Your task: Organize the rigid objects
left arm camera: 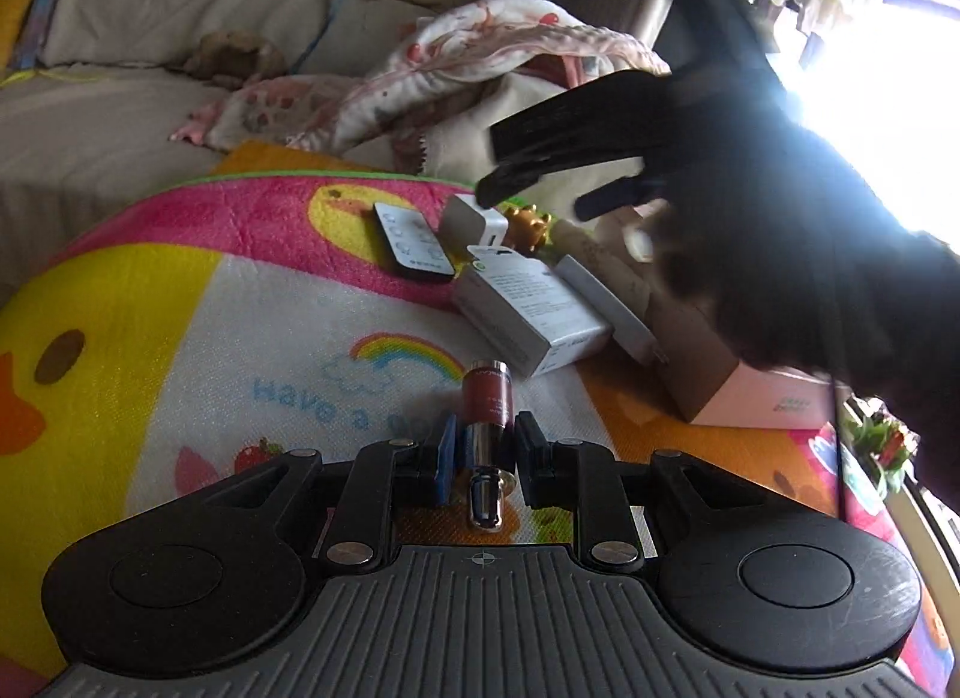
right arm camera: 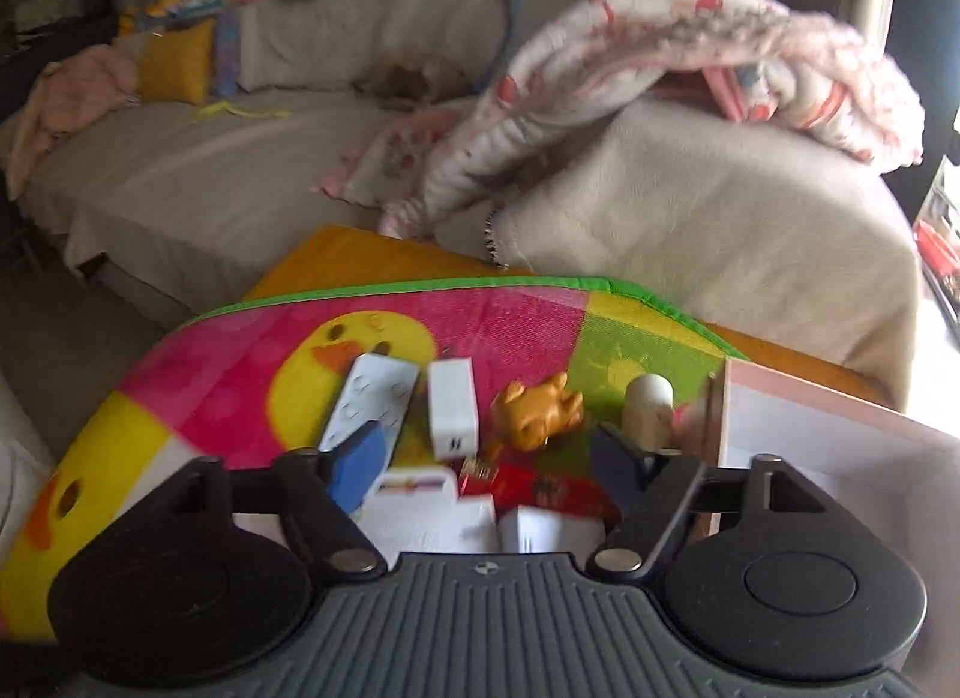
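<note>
Lipstick sits pinched between the left gripper's narrow-set fingers, low over the duck-print mat near the white box. Right gripper hangs spread wide and empty above the clutter — remote, gold figurine. That smooth round tube looks likely to roll or squirt out if the grip tilts — or knock the box.

Beyond the dark-red cylindrical lipstick tube with silver cap, lying lengthwise, lie a flat white printed box, a white-faced black-edged remote, a white charger cube and a golden bear figurine.
</note>
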### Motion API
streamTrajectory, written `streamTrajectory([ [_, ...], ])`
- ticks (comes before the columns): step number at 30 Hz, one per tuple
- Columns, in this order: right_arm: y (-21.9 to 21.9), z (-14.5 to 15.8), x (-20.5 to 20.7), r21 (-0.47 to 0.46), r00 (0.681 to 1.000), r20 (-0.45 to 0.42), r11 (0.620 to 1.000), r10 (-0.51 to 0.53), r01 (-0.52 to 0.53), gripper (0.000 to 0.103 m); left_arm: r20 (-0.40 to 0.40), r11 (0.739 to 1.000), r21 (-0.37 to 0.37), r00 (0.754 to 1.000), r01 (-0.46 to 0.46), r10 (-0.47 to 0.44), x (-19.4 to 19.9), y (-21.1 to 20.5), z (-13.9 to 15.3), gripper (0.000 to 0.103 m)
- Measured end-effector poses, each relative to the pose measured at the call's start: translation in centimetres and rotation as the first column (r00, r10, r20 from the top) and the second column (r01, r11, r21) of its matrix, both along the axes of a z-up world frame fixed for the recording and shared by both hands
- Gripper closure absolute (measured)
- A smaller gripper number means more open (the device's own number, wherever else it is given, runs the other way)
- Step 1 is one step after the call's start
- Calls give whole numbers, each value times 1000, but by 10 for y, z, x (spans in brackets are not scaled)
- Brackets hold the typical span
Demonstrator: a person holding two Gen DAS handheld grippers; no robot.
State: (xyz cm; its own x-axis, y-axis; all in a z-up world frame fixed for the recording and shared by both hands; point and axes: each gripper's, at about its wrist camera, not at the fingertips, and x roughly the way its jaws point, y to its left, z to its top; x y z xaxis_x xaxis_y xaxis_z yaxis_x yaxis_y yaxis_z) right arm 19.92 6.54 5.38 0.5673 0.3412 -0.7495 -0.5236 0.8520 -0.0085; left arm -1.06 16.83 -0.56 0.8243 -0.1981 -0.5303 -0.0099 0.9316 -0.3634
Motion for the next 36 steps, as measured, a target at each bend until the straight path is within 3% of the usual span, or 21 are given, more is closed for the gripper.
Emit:
streamTrajectory([
  [3, 23, -15, 30, -82, 1000, -21, 996, -20, 19, 23, 5, 999, -33, 1000, -2, 3, -1, 4, -1, 79],
  [6, 35, -22, 51, -103, 995, -79, 993, -62, 53, 24, 8, 997, -73, 1000, -11, 11, -2, 10, -3, 79],
  [9, 41, -29, 51, -162, 991, -127, 986, -46, 25, 36, 15, 996, -81, 1000, -22, 24, -4, 11, -2, 79],
  [13, 31, -28, 22, -187, 992, -125, 982, 4, -28, 38, 15, 994, -101, 999, -43, 44, -4, 15, -2, 79],
  [15, 23, -25, -2, -183, 989, -141, 981, 46, -72, 54, 16, 992, -113, 998, -53, 56, -5, 18, -2, 79],
  [20, -5, -20, -72, -128, 963, -200, 970, 179, -207, 64, 13, 992, -111, 998, -61, 62, -6, 19, -2, 79],
  [25, -22, -7, -103, -74, 937, -241, 958, 253, -278, 64, 11, 997, -57, 998, -60, 60, -6, 11, 0, 79],
  [28, -15, 13, -86, 9, 962, -166, 976, 215, -217, 61, 10, 997, -55, 998, -62, 62, -5, 11, -1, 79],
  [31, 10, 18, -47, 84, 977, -169, 989, 133, -120, 58, 9, 997, -53, 998, -62, 63, -5, 11, -1, 79],
  [33, 33, 8, -17, 88, 980, -186, 994, 77, -62, 56, 7, 997, -55, 998, -61, 62, -5, 11, -1, 79],
  [36, 67, -18, 17, 5, 975, -221, 999, 32, -32, 53, 8, 995, -80, 998, -61, 62, -6, 14, -2, 79],
])
